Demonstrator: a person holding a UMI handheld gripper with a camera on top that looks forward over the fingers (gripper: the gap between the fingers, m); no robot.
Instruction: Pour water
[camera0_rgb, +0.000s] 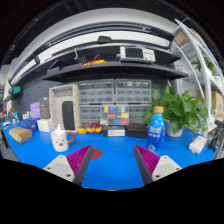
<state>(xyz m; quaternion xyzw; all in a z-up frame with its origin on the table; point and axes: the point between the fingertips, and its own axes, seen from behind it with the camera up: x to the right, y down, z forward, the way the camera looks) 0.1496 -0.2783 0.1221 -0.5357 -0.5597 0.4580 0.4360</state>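
A blue water bottle (156, 128) with a yellow cap stands upright on the blue table (112, 150), ahead and to the right of my gripper (112, 162). A white cup (60, 139) stands ahead to the left, beside a small red disc (69, 137). My fingers, with a magenta pad (80, 159) on each, are spread wide apart over bare blue tabletop. Nothing is between them. Both the bottle and the cup are well beyond the fingertips.
A green potted plant (184, 110) stands behind the bottle. A drawer cabinet (115, 98) and shelves (110, 68) line the back. A wooden box (64, 105), a purple item (35, 110) and a brown lump (20, 134) sit at the left; a white object (198, 144) lies at the right.
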